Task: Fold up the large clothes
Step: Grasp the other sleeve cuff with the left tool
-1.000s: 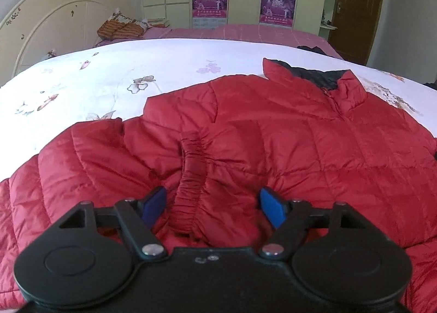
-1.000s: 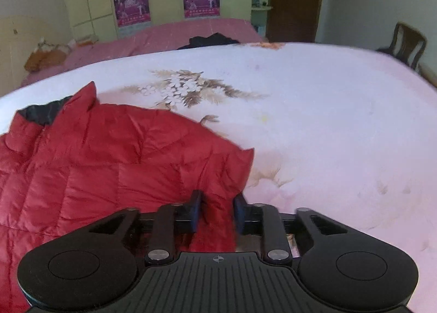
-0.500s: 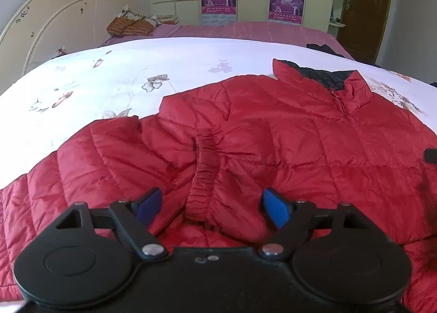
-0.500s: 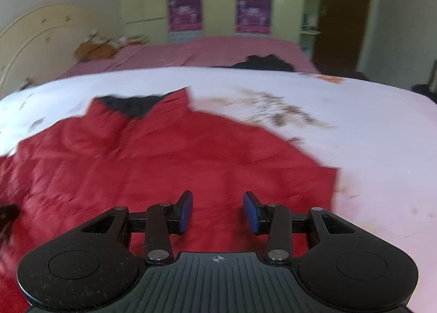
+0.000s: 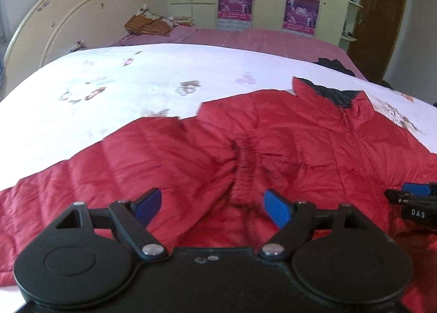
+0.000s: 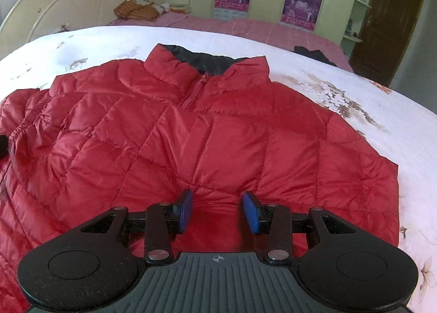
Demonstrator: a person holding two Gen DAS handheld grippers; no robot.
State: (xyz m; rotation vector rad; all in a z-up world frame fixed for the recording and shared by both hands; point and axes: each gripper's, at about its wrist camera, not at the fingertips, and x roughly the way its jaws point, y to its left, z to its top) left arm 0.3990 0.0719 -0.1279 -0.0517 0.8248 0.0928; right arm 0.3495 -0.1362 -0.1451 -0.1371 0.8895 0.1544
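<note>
A red quilted puffer jacket [image 6: 169, 132] with a dark-lined collar [image 6: 207, 60] lies front up on the white floral bed; it also shows in the left wrist view [image 5: 300, 143]. Its left sleeve is folded across the body, the elastic cuff [image 5: 245, 165] lying on the chest. My left gripper [image 5: 211, 206] is open and empty, just above the sleeve near the cuff. My right gripper [image 6: 217, 210] is open and empty over the jacket's lower right front. Its tips also show in the left wrist view [image 5: 412, 192].
The white floral bedspread [image 6: 355, 89] extends around the jacket. A cream headboard [image 5: 76, 20] stands at the left. A second pink bed [image 5: 259, 37] lies behind, with folded cloth [image 5: 147, 23] and a dark garment [image 6: 314, 55]. Wardrobes and a brown door [image 6: 390, 15] line the back wall.
My right gripper let go of the jacket's right edge, opened, and swung left over the jacket's front. My left gripper stayed open and drew back a little from the cuff.
</note>
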